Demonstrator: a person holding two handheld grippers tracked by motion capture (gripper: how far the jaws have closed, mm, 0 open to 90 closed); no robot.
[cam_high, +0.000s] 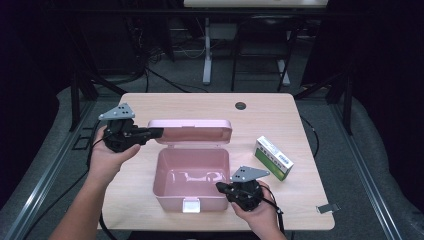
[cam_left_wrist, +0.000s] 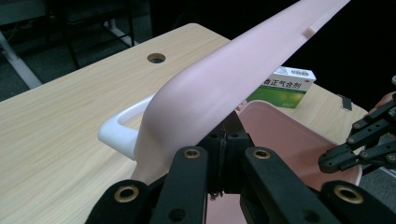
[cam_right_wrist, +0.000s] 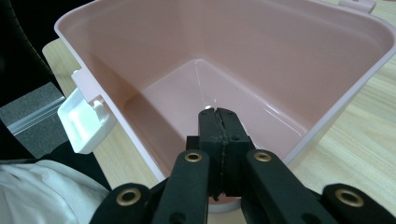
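Observation:
A pink plastic box (cam_high: 170, 197) stands open at the table's middle with nothing inside it. Its lid (cam_high: 192, 131) is raised at the back. My left gripper (cam_high: 157, 132) is shut, its tips against the lid's left end. In the left gripper view the lid (cam_left_wrist: 224, 79) slants up over the closed jaws of the left gripper (cam_left_wrist: 223, 135), hiding their tips, and its white handle (cam_left_wrist: 119, 128) sticks out to the left. My right gripper (cam_high: 220, 186) is shut at the box's front right corner. The right gripper (cam_right_wrist: 219, 112) points over the rim into the bare box (cam_right_wrist: 280, 42).
A green and white medicine carton (cam_high: 273, 158) lies right of the box. A white latch (cam_high: 191, 205) hangs on the box's front wall. A cable hole (cam_high: 241, 105) sits at the table's far side, a small metal clip (cam_high: 327, 208) at the front right corner.

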